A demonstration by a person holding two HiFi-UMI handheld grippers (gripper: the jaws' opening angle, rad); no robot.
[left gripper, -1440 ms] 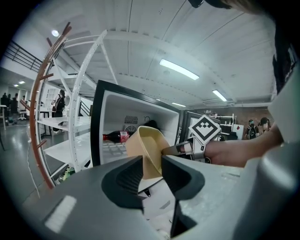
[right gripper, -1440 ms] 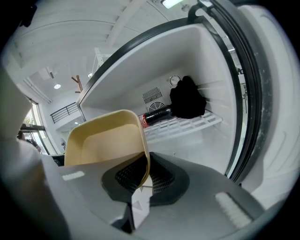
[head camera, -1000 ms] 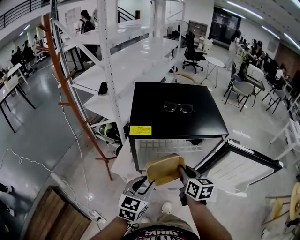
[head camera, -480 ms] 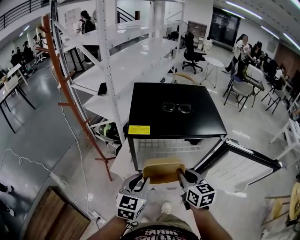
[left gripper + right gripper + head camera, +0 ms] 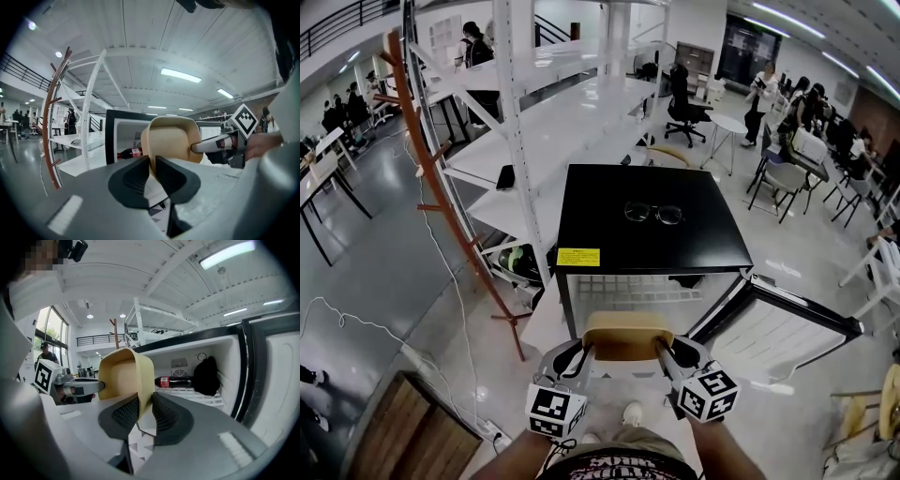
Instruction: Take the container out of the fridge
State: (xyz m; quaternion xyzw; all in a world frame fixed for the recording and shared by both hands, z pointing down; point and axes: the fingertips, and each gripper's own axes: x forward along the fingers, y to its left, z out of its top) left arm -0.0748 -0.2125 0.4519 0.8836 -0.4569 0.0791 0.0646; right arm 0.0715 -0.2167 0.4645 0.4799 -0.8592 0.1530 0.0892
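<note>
Left gripper (image 5: pixel 583 351) clamped on container (image 5: pixel 628 336) left rim. Right gripper (image 5: pixel 665 348) pinching right rim, jaws just been opening. Fridge (image 5: pixel 600 202) mouth 12 o'clock, near; open door (image 5: pixel 787 323) 3 o'clock.

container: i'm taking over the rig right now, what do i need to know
Left gripper: shut on the container at its left rim.
Right gripper: right rim between its jaws, which have just been opening; the pads look in contact.
Container: out of the fridge, held level in front of its open door.
Done: the removal.
Left: probably setting it down. A bottle and a black bag lie inside.
</note>
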